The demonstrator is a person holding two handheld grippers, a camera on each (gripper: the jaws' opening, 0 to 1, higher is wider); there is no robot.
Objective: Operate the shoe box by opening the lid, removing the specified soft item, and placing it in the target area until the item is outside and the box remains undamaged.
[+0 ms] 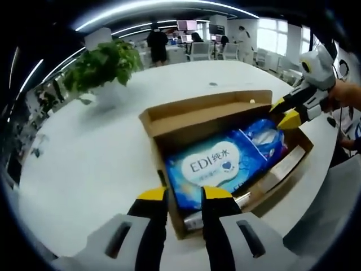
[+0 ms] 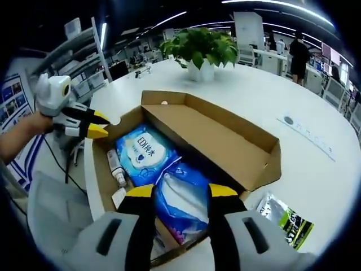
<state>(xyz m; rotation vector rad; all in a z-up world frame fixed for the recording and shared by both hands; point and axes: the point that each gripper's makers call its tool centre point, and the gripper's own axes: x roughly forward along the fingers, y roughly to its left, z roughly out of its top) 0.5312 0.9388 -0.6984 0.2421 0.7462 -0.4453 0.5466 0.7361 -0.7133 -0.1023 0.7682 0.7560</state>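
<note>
An open cardboard shoe box (image 1: 161,132) lies on the white table, its lid (image 2: 225,141) folded back. Inside lie a blue wet-wipes pack (image 1: 210,165) printed "EDI" and a crinkly blue soft bag (image 1: 265,138). My left gripper (image 1: 185,195) is open, with its jaws astride the box's near wall. From the other side it shows as the left gripper (image 2: 97,124) at the box's corner. My right gripper (image 2: 181,192) is open, jaws on either side of the blue bag (image 2: 180,200). The same right gripper (image 1: 285,112) hangs over the bag's end. The wipes pack (image 2: 144,149) lies beyond.
A potted plant (image 1: 104,65) stands on the table (image 1: 90,164) behind the box. A black and green packet (image 2: 285,223) lies on the table beside the box. A small bottle (image 2: 117,169) lies along the box's inner wall. People and office chairs are in the background.
</note>
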